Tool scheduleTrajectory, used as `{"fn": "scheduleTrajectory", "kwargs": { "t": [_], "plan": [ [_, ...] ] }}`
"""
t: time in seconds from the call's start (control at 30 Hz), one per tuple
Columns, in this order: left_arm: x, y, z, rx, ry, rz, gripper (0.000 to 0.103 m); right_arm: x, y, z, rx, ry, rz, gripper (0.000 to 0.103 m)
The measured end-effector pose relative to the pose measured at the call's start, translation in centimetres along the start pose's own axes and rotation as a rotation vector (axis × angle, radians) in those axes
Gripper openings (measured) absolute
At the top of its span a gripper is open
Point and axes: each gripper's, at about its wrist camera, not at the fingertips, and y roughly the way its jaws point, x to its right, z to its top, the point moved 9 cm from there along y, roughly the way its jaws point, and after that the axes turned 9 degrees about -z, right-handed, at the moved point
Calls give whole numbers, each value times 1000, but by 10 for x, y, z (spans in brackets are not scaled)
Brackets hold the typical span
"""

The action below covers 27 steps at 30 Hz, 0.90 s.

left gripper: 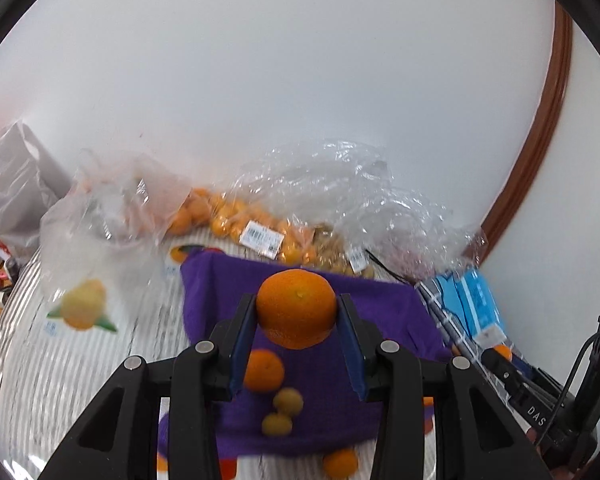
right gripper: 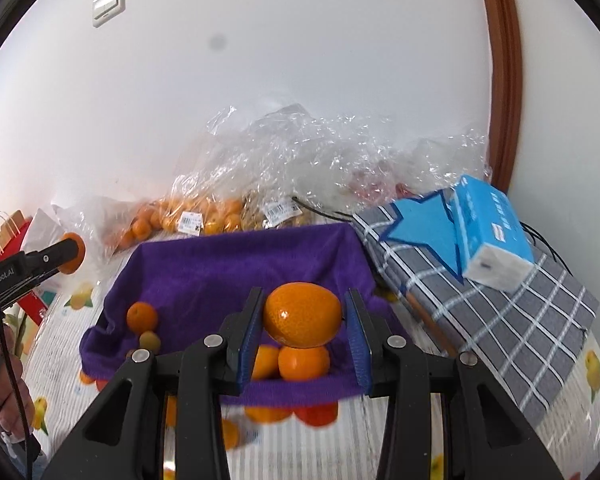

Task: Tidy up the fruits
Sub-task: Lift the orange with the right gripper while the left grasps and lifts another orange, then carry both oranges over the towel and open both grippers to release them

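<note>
My left gripper is shut on an orange and holds it above the purple cloth. On the cloth below lie a smaller orange and two small yellow-green fruits. My right gripper is shut on another orange above the near edge of the same purple cloth. Under it lie more oranges; an orange and a green fruit lie at the cloth's left. The left gripper with its orange shows at the right wrist view's left edge.
Clear plastic bags of oranges lie against the white wall behind the cloth. A grey checked cloth with a blue tissue pack lies to the right. Loose oranges lie on the striped tablecloth in front.
</note>
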Motion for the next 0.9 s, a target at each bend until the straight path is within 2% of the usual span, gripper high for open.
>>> {"fn": "scheduleTrajectory", "kwargs": {
  "t": [0.2, 0.37, 0.63, 0.9],
  "plan": [
    [-18, 28, 3, -4, -16, 32, 38, -2, 29, 13, -3, 19, 17, 40],
    [-37, 48, -10, -34, -44, 14, 38, 1, 51, 10, -7, 24, 20, 40],
    [-59, 53, -9, -20, -97, 12, 38, 25, 67, 11, -13, 86, 26, 40],
    [-56, 63, -17, -51, -104, -21, 38, -3, 92, -8, -72, 16, 56, 40]
  ]
}}
